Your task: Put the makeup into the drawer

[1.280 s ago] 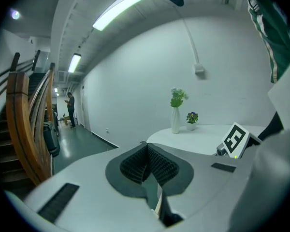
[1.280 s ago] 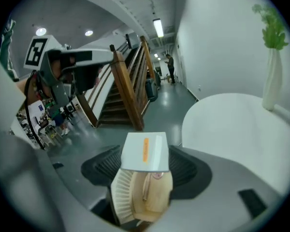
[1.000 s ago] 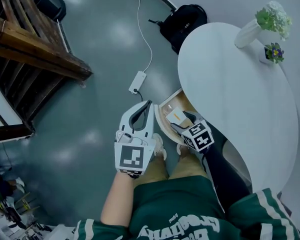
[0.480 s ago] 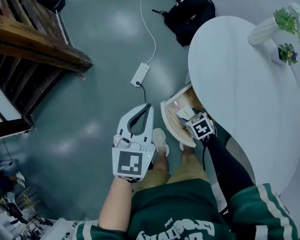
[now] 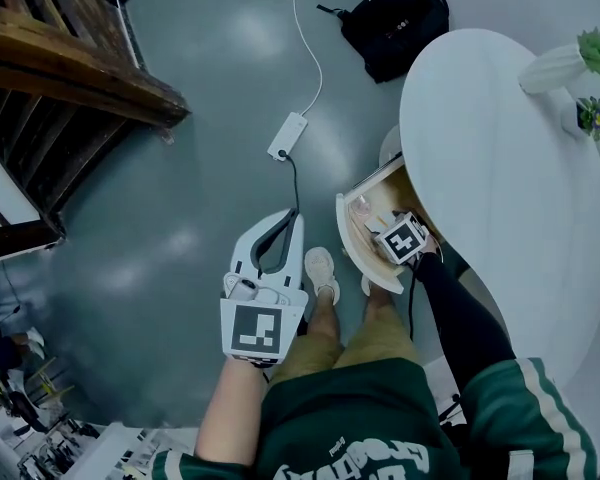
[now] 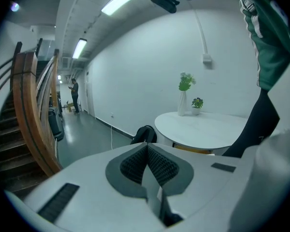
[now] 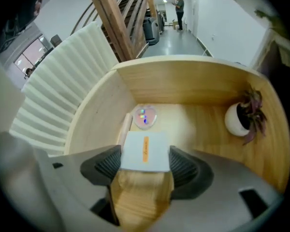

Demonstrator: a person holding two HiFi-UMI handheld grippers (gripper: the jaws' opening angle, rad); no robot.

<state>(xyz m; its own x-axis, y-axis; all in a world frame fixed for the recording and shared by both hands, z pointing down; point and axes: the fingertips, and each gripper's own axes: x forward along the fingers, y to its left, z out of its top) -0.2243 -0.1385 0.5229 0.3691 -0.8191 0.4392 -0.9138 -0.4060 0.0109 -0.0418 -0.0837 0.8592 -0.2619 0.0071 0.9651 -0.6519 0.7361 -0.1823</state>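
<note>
**Makeup box gripped inside the open drawer**

Right gripper: the jaws are clamped on a flat white makeup box with an orange label strip. One ribbed pad presses against each of its two sides. The gripper points steeply down into the open wooden drawer. The box sits within the drawer's walls. Whether it touches the drawer floor cannot be confirmed.

Drawer contents: a round compact with an iridescent lid lies on the drawer floor just beyond the box. A pale stick-shaped item lies beside the compact on its left, near the box's corner. A small potted plant in a white pot stands at the drawer's right side, well apart from the box.

Left gripper: the jaws are pressed together with nothing between them. It is held out over the grey floor, left of the person's legs and well apart from the drawer.

Surroundings: the drawer projects from under a white oval table. A black backpack lies on the floor near the table's far end.
</note>
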